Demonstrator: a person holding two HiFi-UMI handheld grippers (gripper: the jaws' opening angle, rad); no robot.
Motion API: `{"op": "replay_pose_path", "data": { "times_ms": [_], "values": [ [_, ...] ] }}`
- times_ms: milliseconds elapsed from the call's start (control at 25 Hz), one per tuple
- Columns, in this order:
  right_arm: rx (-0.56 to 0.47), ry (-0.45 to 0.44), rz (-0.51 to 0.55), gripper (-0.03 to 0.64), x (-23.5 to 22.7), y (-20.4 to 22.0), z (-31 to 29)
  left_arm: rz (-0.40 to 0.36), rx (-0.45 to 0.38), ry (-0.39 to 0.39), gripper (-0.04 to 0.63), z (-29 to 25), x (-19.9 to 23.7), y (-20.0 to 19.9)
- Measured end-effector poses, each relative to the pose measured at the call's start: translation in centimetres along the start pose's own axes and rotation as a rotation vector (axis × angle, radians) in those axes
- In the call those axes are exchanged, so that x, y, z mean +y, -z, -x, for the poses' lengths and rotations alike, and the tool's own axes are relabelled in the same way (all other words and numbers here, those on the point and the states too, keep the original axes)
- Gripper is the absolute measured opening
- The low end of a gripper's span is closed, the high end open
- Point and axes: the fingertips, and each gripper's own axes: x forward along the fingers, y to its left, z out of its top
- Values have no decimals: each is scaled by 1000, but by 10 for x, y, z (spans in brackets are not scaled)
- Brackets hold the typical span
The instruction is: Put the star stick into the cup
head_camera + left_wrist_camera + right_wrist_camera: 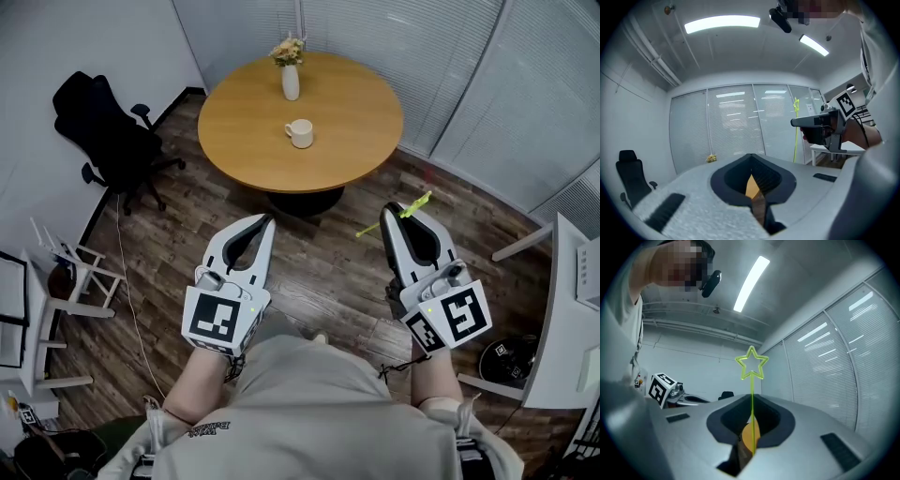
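A thin yellow-green star stick (405,212) is clamped in my right gripper (391,215), which is shut on it; its star end (752,363) stands up past the jaws in the right gripper view, and the stick (795,129) also shows in the left gripper view. A white cup (300,133) with a handle stands near the middle of the round wooden table (356,122), well ahead of both grippers. My left gripper (266,223) is shut with nothing in it, level with the right one above the floor.
A white vase of flowers (290,75) stands at the table's far side. A black office chair (105,131) is at the left, a white rack (56,281) near it. A white desk edge (561,309) lies at the right. Blinds line the walls.
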Motion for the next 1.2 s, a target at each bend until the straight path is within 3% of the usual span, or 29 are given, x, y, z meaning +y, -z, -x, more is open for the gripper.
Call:
{"op": "replay_pose_path", "data": {
  "times_ms": [720, 1200],
  "values": [
    [-4, -24, 7, 35, -21, 17, -30, -17, -8, -47, 21, -26, 18, -3],
    [38, -14, 9, 35, -38, 41, -88, 8, -2, 11, 21, -75, 57, 29]
  ]
}}
